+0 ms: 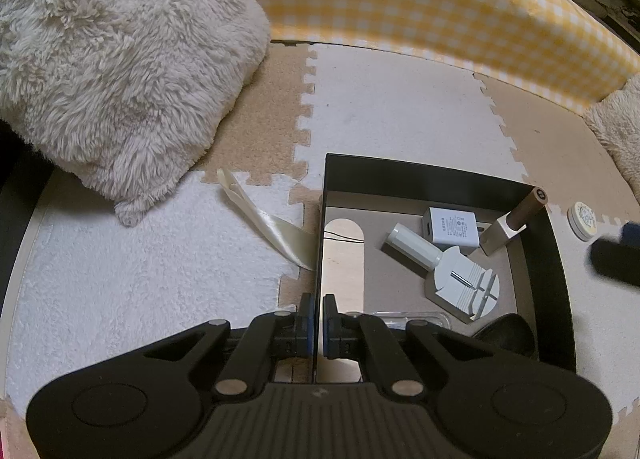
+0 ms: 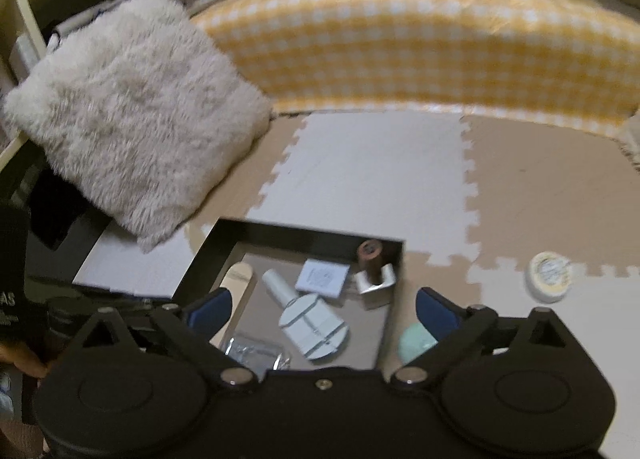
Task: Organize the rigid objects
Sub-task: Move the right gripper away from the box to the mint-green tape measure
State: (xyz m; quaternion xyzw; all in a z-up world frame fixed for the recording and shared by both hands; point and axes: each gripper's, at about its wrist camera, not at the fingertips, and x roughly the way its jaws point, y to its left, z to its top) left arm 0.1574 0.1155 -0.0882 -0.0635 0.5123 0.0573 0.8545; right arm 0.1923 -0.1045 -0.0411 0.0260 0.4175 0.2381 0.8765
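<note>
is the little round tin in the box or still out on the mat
Out. The round tin lies on the foam mat, to the right of the black box and apart from it.

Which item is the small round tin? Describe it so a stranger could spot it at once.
Start at the black box on the foam puzzle mats in front of the yellow checked cushion. Look to its right, outside the box, where the round tin lies alone on the mat. It is a flat pale disc with a printed lid, and unlike the charger and other items, it is not in the box.
</note>
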